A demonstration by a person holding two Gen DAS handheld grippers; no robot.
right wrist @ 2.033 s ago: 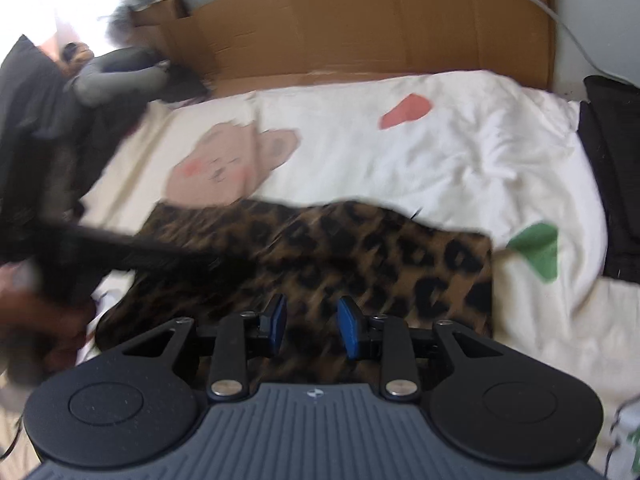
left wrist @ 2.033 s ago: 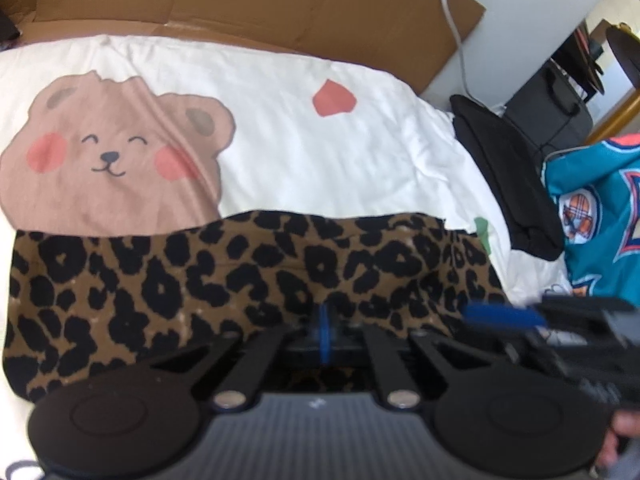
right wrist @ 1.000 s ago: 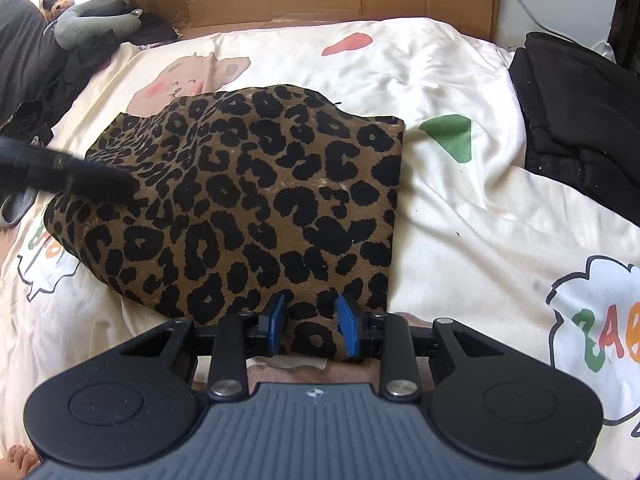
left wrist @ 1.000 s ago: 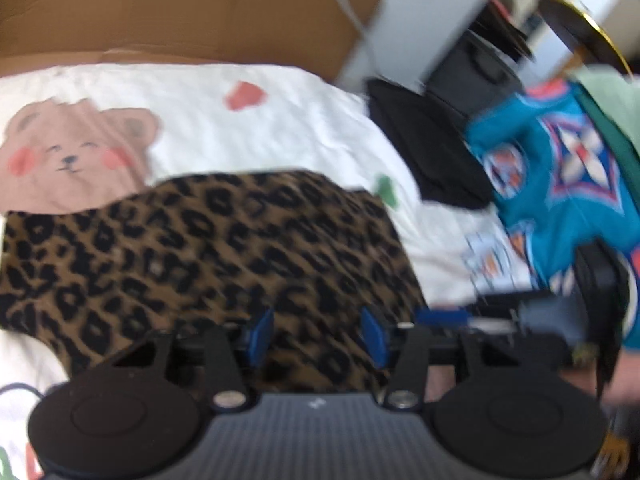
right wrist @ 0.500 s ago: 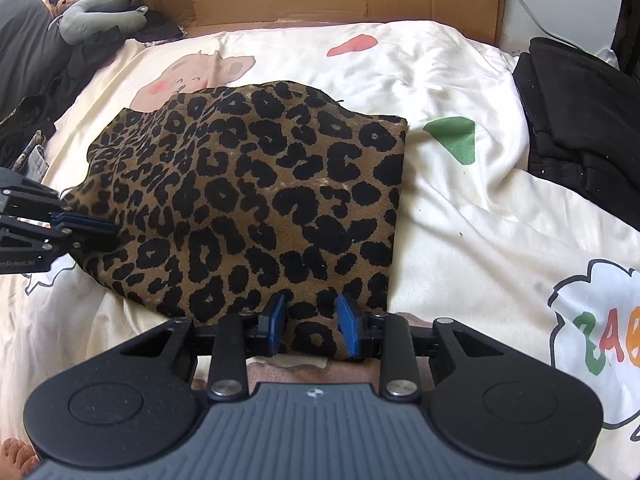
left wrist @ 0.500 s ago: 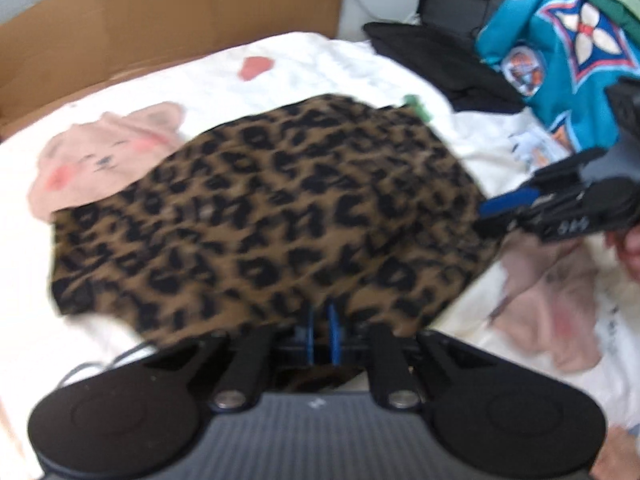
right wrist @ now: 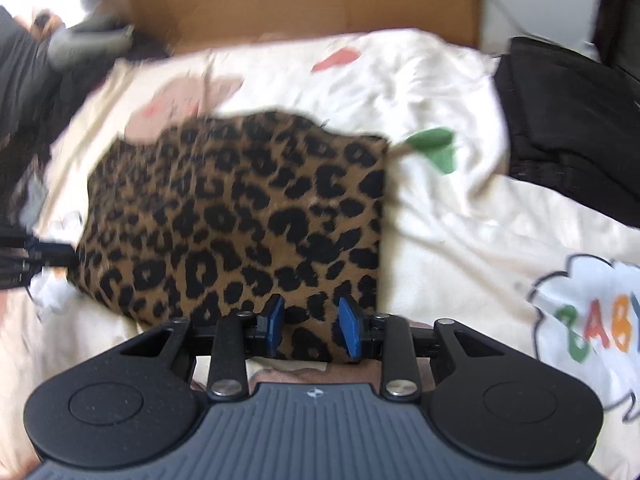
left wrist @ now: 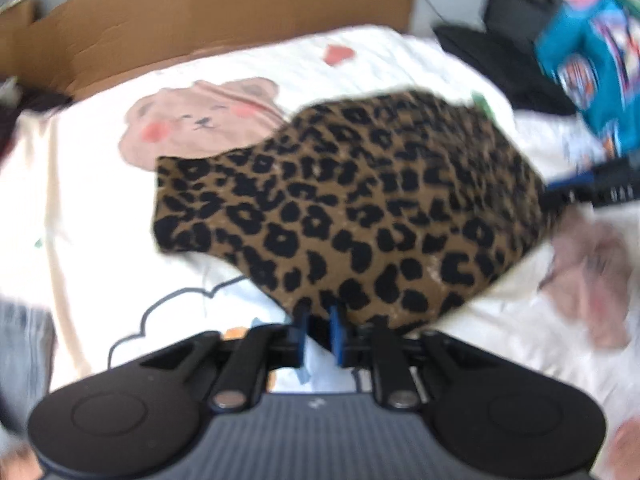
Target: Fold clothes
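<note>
A leopard-print garment [left wrist: 360,200] lies folded flat on the white printed bed sheet [left wrist: 100,220]. My left gripper [left wrist: 319,334] is at its near left edge with its jaws opening. A gap shows between the blue pads, and the fabric's edge only reaches their tips. My right gripper [right wrist: 312,326] hovers over the near right corner of the garment [right wrist: 240,220]. Its pads stand apart with flat, unbunched fabric showing between them. Each gripper also shows in the other's view: the right gripper [left wrist: 592,192] at the garment's right side, the left gripper [right wrist: 24,256] at its left side.
Brown cardboard [right wrist: 320,0] stands along the far side of the bed. A pile of black clothes [right wrist: 568,120] lies to the right, and a teal jersey [left wrist: 592,60] beyond it. Dark items [right wrist: 24,80] crowd the far left corner.
Half a second ago the left gripper's pads were nearly together at the garment's near edge; now they have parted, and it has slid left along that edge. The right gripper has kept its place.
</note>
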